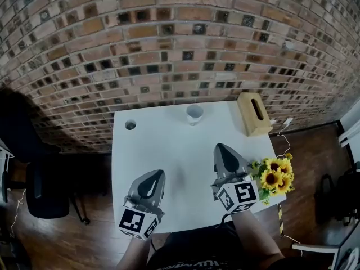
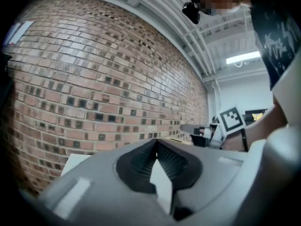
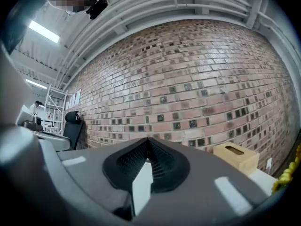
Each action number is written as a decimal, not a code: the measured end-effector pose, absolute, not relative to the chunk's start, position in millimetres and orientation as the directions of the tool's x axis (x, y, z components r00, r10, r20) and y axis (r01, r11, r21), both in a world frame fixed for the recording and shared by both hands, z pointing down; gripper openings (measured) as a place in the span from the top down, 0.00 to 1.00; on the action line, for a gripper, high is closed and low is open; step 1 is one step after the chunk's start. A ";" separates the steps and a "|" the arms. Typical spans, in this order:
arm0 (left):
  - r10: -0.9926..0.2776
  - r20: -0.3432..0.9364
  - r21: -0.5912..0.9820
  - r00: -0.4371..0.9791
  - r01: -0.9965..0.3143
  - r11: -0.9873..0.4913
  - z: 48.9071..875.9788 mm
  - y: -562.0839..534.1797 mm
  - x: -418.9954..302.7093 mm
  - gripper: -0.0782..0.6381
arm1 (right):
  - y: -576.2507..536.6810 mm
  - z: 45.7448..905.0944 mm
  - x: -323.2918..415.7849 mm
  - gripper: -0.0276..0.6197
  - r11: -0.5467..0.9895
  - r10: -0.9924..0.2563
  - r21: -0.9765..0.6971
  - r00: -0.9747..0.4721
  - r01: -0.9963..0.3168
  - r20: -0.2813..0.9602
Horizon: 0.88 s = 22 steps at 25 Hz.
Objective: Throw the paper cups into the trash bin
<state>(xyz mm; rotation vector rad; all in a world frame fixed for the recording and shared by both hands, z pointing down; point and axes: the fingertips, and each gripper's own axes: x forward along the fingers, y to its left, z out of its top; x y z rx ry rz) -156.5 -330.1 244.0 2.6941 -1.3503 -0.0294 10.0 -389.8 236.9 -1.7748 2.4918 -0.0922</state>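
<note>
One paper cup (image 1: 194, 113) to fetch, upright at upper centre of the head view, near the far edge of the white bench (image 1: 169, 151) and well apart from both grippers. No trash bin anywhere in view, so worth locating before lifting anything. Left gripper (image 1: 159, 174) at lower centre-left, right gripper (image 1: 219, 147) just right of centre and somewhat nearer the cup; jaws of each closed tip to tip, nothing between them. Best to take the cup with the right: open the jaws wide well before arriving, come in level, straddle the cup's wall around mid-height, and close gently, given thin paper, probably easy to dent, and a light cup, likely easy to tip at a stray nudge. Avoid shoving it off the far edge toward the brick wall (image 1: 180, 49). Mind the wooden tissue box (image 1: 254, 114) at upper right, near the cup on its right side, and the sunflowers (image 1: 275, 175) at the right edge, just beside the right gripper. Small grey round mark (image 1: 130, 125) at upper left of the bench: too small to call hole or lid. Black chair (image 1: 46, 191) at lower left, off the bench and out of the way. No obstacle on the straight line up the frame from right gripper to cup.
</note>
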 end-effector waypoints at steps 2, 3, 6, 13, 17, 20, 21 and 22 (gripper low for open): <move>-0.817 0.049 0.114 0.574 -0.816 -0.566 246.4 -334.5 -151.9 0.88 | -403.8 251.2 10.3 0.95 0.341 -0.940 -0.101 -0.341 -0.935 -0.017; -0.829 0.058 0.109 0.556 -0.829 -0.548 246.0 -337.9 -150.4 0.88 | -410.0 256.8 10.5 0.95 0.350 -0.936 -0.103 -0.351 -0.931 -0.011; -0.866 0.073 0.090 0.494 -0.868 -0.488 245.2 -351.8 -149.6 0.88 | -429.0 271.5 13.3 0.95 0.367 -0.929 -0.117 -0.369 -0.923 0.003; -0.905 0.078 0.069 0.419 -0.908 -0.414 247.3 -383.3 -151.8 0.88 | -489.4 350.9 7.4 0.46 0.325 -0.921 -0.130 -0.345 -0.937 0.182; -0.898 0.083 0.076 0.433 -0.901 -0.428 249.8 -394.1 -147.8 0.88 | -526.9 390.4 -7.5 0.33 0.332 -0.893 -0.104 -0.348 -0.938 0.287; -0.894 0.086 0.085 0.440 -0.897 -0.433 250.5 -399.1 -150.6 0.88 | -556.1 408.4 -23.4 0.29 0.359 -0.874 -0.054 -0.355 -0.932 0.333; -0.893 0.087 0.086 0.441 -0.897 -0.435 251.1 -399.7 -152.2 0.88 | -565.8 413.3 -26.5 0.28 0.361 -0.870 -0.044 -0.353 -0.932 0.345; -0.892 0.089 0.085 0.443 -0.896 -0.436 252.4 -399.9 -154.0 0.88 | -575.4 418.7 -27.9 0.27 0.358 -0.868 -0.037 -0.347 -0.933 0.354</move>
